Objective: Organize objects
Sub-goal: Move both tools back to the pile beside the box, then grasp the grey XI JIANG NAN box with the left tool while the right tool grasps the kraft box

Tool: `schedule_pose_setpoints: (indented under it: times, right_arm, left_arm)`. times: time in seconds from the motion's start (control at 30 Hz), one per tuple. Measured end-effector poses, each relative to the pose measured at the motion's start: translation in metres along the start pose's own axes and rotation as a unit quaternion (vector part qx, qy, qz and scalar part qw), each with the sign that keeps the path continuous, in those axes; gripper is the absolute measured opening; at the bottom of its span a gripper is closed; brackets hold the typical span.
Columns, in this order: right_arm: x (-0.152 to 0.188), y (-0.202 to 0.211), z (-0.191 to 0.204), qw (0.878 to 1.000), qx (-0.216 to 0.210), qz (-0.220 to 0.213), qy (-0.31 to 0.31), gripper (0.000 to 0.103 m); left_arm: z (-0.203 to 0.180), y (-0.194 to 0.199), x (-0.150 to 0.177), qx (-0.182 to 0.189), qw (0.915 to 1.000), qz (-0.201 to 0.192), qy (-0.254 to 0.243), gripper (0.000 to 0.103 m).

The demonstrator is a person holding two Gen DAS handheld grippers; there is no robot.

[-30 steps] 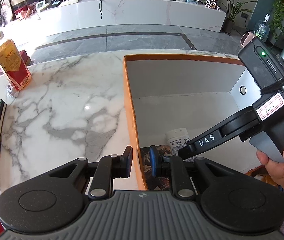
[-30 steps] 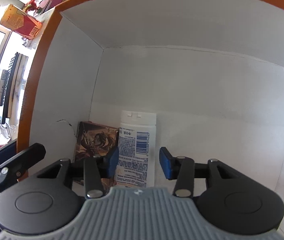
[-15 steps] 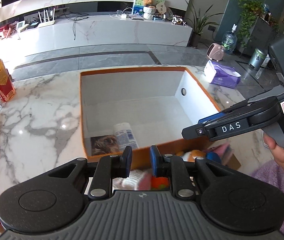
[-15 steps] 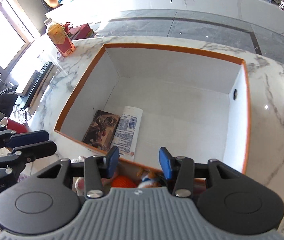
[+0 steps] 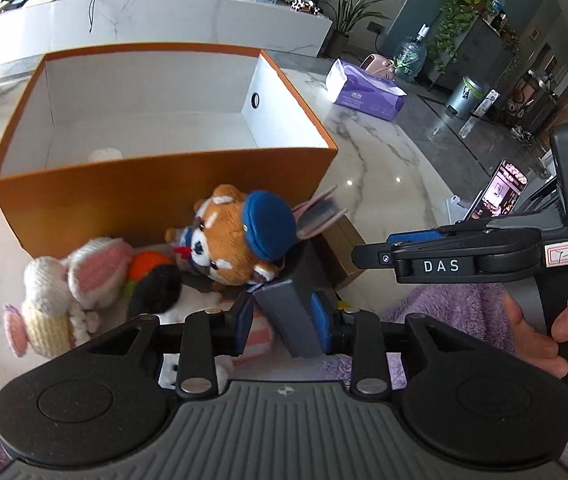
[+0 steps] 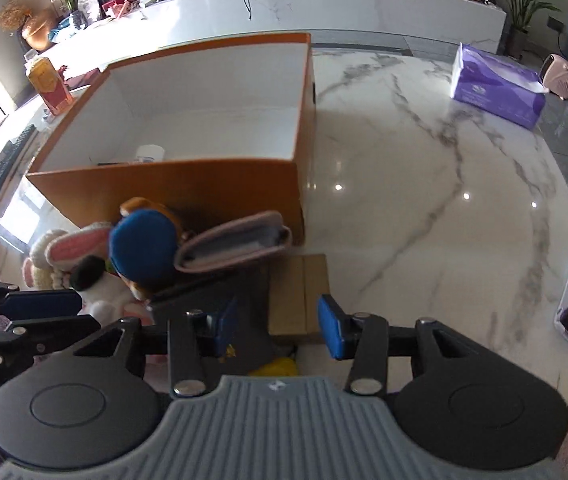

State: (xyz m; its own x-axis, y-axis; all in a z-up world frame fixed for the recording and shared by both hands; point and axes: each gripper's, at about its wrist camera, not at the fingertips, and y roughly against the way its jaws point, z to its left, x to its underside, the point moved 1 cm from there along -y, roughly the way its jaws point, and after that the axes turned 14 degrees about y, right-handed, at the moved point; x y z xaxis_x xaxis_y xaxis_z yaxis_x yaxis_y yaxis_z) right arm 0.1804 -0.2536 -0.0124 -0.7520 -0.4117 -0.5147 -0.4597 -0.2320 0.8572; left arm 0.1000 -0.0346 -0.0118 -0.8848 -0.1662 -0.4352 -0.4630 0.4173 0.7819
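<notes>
Only a white bottle (image 5: 105,155) lies visibly inside the box (image 5: 156,196); the plush fox (image 5: 240,236), rabbit (image 5: 72,280) and pouch (image 6: 236,246) wait before it, left tongs (image 5: 284,316) opening around a grey slab (image 5: 288,312), right tongs (image 6: 276,326) released.

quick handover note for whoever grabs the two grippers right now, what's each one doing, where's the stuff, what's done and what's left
Left gripper: jaws opening over the pile, a grey flat item between the pads; whether they press on it is unclear.
Right gripper: open, empty, above the cardboard piece.
Orange box: on the marble table; a white bottle lies inside.
Pile in front of the box: fox plush with blue beret, white rabbit plush, pink pouch, the cardboard piece.
Done: the bottle is boxed.
Left: the pile still needs to go into the box.
</notes>
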Motion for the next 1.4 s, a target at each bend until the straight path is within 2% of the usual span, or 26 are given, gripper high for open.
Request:
schedule_pose_setpoints:
  times: [0.1, 0.23, 0.33, 0.43, 0.5, 0.6, 0.9, 1.0, 1.07, 1.2, 1.4]
  right_arm:
    - [0.01, -0.008, -0.006, 1.0, 0.0, 0.003, -0.01, 0.049]
    - [0.015, -0.017, -0.009, 1.0, 0.0, -0.004, -0.004, 0.06]
    - [0.015, -0.021, -0.012, 1.0, 0.0, -0.01, 0.001, 0.062]
    - [0.013, -0.027, -0.016, 1.0, -0.013, -0.014, -0.001, 0.066]
    - [0.012, -0.031, -0.019, 1.0, -0.019, -0.013, -0.002, 0.066]
    - [0.011, -0.038, -0.024, 0.999, -0.04, -0.011, -0.012, 0.066]
    - [0.008, -0.058, -0.03, 0.997, -0.067, -0.002, -0.033, 0.065]
    - [0.01, -0.062, -0.033, 0.996, -0.074, 0.002, -0.044, 0.062]
    - [0.012, -0.062, -0.032, 0.996, -0.074, 0.009, -0.043, 0.054]
    - [0.016, -0.062, -0.031, 0.995, -0.086, 0.01, -0.043, 0.053]
    - [0.016, -0.065, -0.031, 0.995, -0.091, 0.011, -0.048, 0.053]
  left_arm:
    - [-0.005, -0.015, 0.007, 0.005, 0.9998, 0.013, 0.013, 0.047]
    - [-0.008, -0.032, 0.008, -0.02, 0.9993, 0.021, 0.025, 0.052]
    - [-0.011, -0.04, 0.01, -0.043, 0.9986, 0.018, 0.025, 0.06]
    - [-0.014, -0.046, 0.01, -0.047, 0.9986, 0.02, 0.017, 0.064]
    - [-0.015, -0.05, 0.009, -0.047, 0.9985, 0.02, 0.017, 0.065]
    - [-0.016, -0.055, 0.007, -0.042, 0.9989, 0.017, 0.014, 0.072]
    - [-0.015, -0.066, 0.005, -0.039, 0.999, 0.019, 0.014, 0.073]
    - [-0.013, -0.071, 0.004, -0.046, 0.9985, 0.025, 0.018, 0.075]
    - [-0.011, -0.077, 0.004, -0.061, 0.9971, 0.038, 0.024, 0.077]
    - [-0.013, -0.081, 0.006, -0.074, 0.9965, 0.037, 0.01, 0.078]
    - [-0.015, -0.087, 0.004, -0.079, 0.9958, 0.045, 0.005, 0.084]
